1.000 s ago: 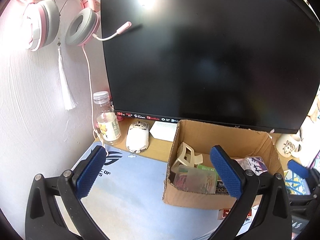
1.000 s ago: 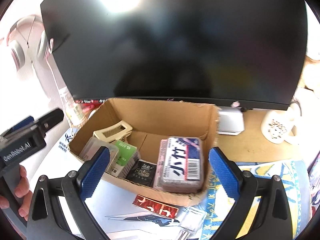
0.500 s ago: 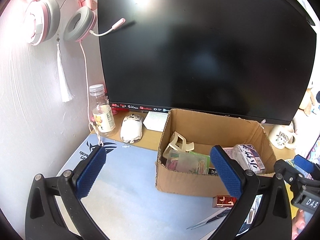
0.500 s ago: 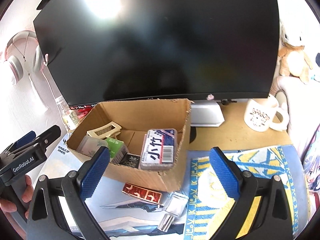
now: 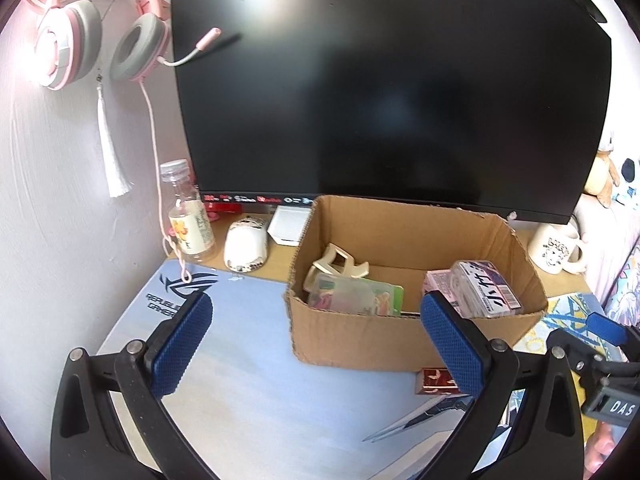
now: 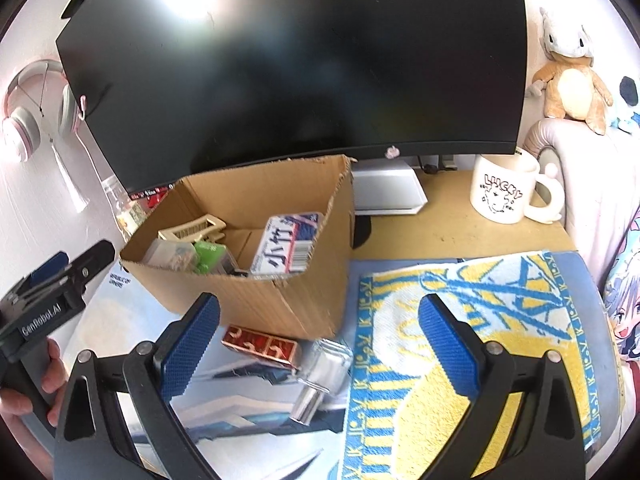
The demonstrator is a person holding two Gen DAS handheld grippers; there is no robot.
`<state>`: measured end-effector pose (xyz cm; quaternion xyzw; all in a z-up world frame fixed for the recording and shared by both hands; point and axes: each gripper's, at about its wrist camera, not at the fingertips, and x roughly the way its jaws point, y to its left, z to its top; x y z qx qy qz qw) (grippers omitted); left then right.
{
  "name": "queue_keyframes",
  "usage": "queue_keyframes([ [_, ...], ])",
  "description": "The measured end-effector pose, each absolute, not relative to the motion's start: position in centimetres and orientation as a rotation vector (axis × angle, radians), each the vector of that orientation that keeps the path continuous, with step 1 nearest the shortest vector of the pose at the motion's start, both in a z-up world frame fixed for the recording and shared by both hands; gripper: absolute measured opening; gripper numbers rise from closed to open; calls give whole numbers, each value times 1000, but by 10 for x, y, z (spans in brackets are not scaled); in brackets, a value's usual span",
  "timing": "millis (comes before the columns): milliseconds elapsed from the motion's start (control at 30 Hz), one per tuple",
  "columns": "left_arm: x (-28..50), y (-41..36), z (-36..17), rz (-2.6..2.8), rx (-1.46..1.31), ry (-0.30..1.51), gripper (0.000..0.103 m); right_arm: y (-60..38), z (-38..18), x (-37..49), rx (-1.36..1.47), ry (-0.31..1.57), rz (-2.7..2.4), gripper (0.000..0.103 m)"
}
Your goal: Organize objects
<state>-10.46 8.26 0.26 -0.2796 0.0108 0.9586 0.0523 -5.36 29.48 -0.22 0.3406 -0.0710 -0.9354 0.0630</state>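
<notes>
right gripper [image 6: 320, 340]: spread wide, empty, nearer | small red rectangular box [image 6: 260, 347] on mat, just inside left fingertip, touching brown cardboard box [image 6: 280, 300], long axis across fingers | left gripper [image 5: 316, 344]: spread, empty

Home gaming desk — curved monitor [image 5: 392, 88], pink headset [image 5: 92, 28] on wall, plush toy [image 6: 568, 72], mug [image 6: 504, 194]

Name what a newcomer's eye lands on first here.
The big dark monitor fills the back of the desk, and right in front of it sits an open cardboard box with a hair claw and small packs inside. A red box and a small clear bottle lie on the mat just in front of the carton, between the open fingers of the right gripper. The left gripper hangs open too, holding nothing.
</notes>
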Motion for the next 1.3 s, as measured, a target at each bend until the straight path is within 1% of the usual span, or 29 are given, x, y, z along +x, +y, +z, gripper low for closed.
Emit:
queue_keyframes([
  [233,-105,102,-11,2849,-875,68,103,300,-17,-54,1086,-185,-2814,103],
  [400,-105,115,-20,2823,-892,132,103,299,-30,-58,1133,-132,-2812,103],
  [700,-108,130,-32,2783,-918,133,103,296,-46,-61,1210,-44,-2838,103],
  [833,-107,138,-36,2786,-914,153,103,297,-52,-64,1255,-51,-2822,103],
  [1033,-111,149,-48,2718,-971,129,103,296,-65,-64,1291,-13,-2808,103],
  [1300,-113,162,-61,2679,-1017,152,103,287,-81,-69,1346,106,-2788,103],
])
